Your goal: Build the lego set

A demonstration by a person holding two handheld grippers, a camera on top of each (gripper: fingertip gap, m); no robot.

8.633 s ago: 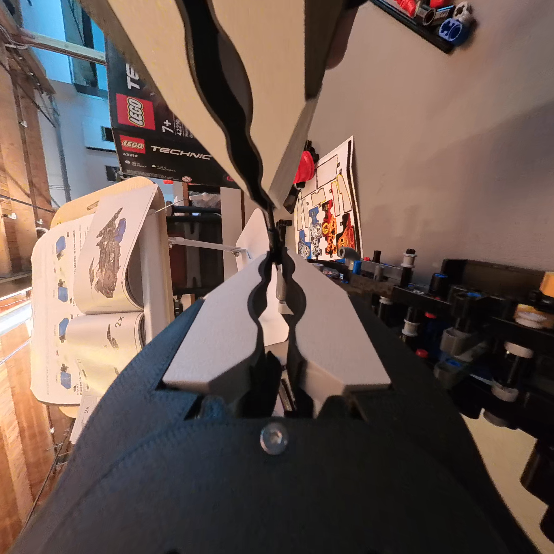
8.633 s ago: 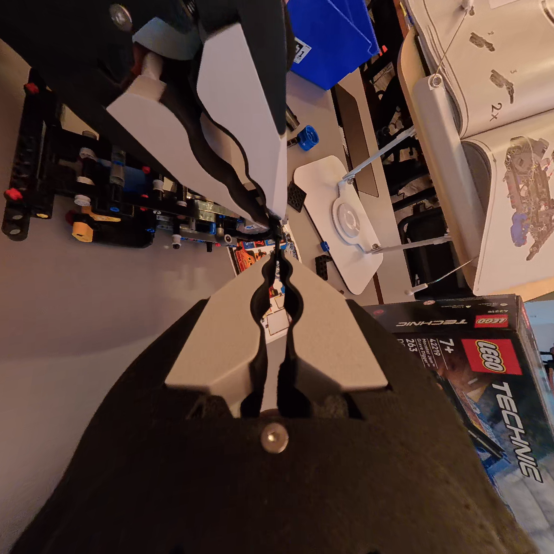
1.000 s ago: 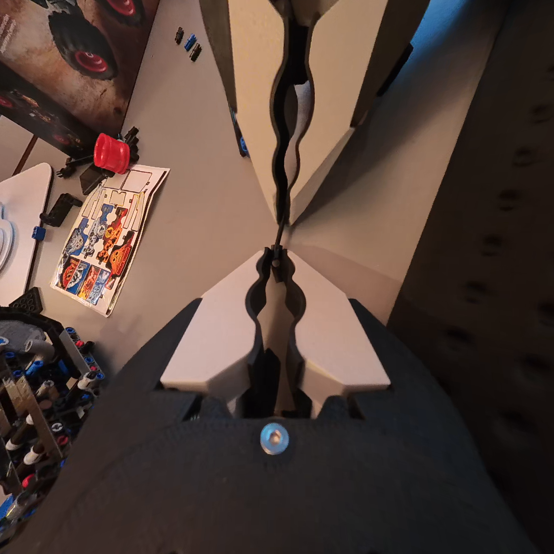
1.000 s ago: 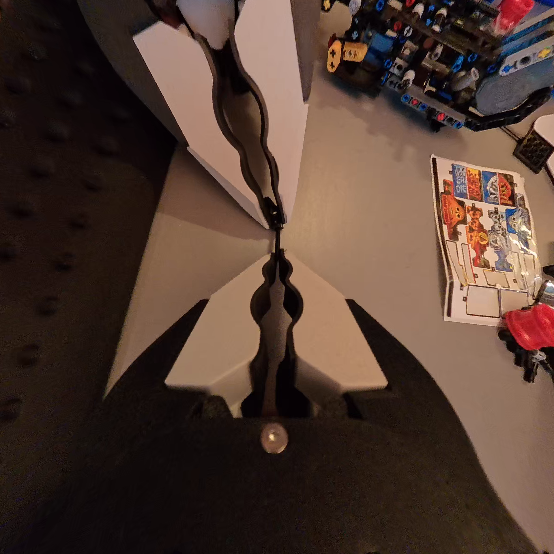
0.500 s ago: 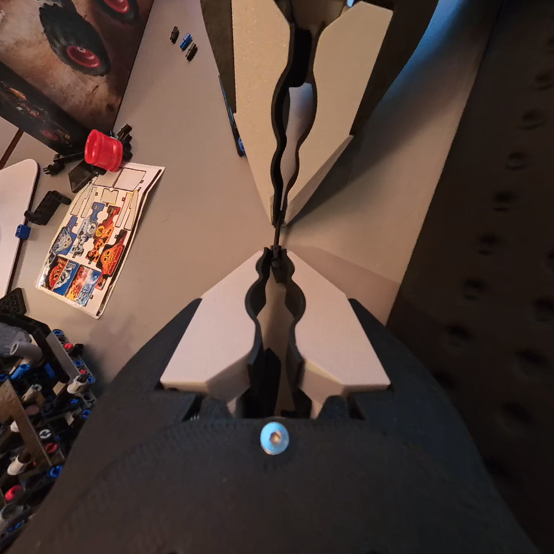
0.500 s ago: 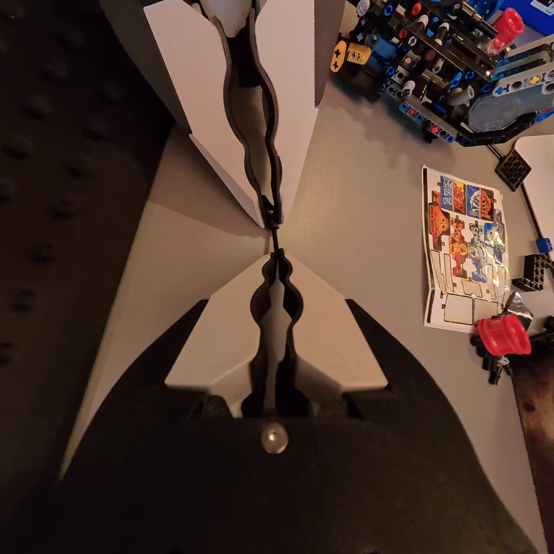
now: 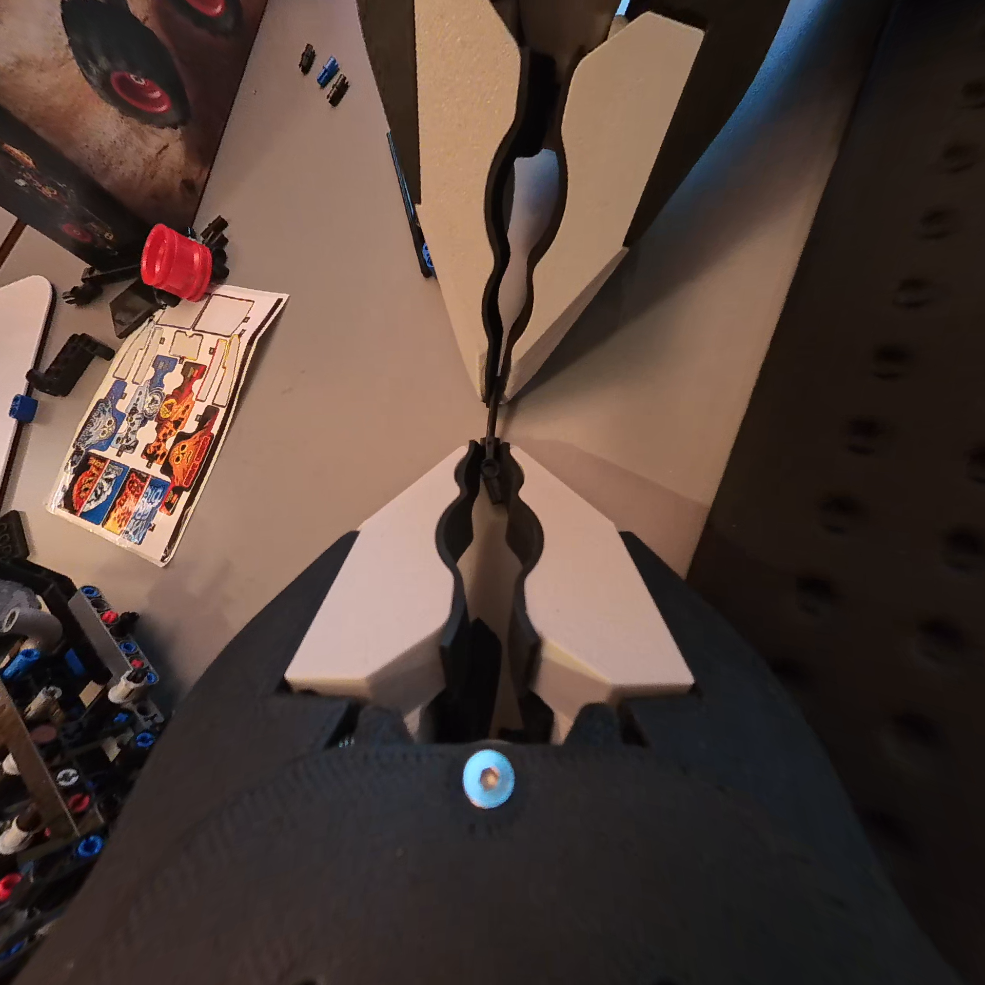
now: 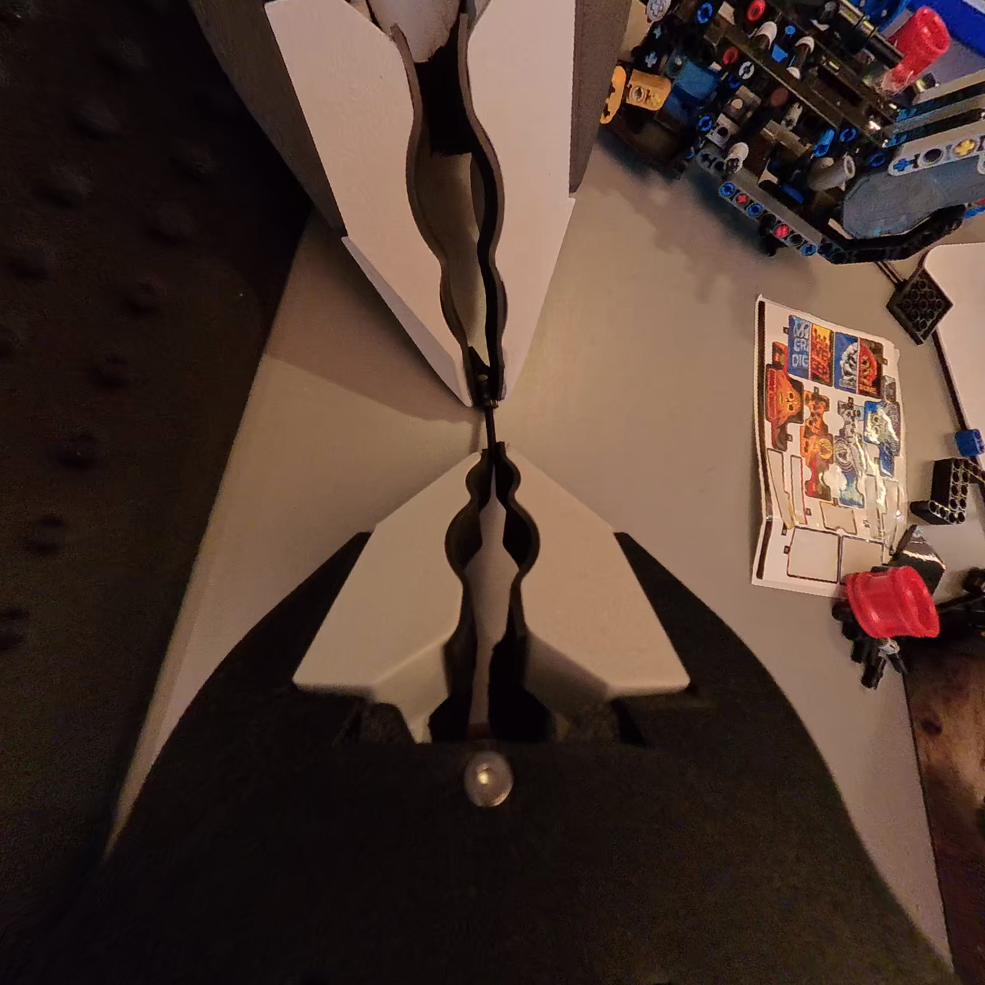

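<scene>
Left gripper [image 7: 487, 453] and right gripper [image 8: 493, 453], wavy-edged and matte, meet tip to tip, each clamped on one end of a thin black rod [image 7: 493, 421] above the smooth grey bench [image 7: 330, 373].

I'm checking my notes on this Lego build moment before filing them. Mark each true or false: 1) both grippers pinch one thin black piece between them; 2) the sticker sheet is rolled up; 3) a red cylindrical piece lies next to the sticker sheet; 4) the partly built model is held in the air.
1) True: the left gripper and right gripper meet tip to tip on one thin black piece.
2) False: the sticker sheet lies flat on the table.
3) True: the red cylindrical piece sits at its edge.
4) False: the partly built model rests on the table.
</scene>
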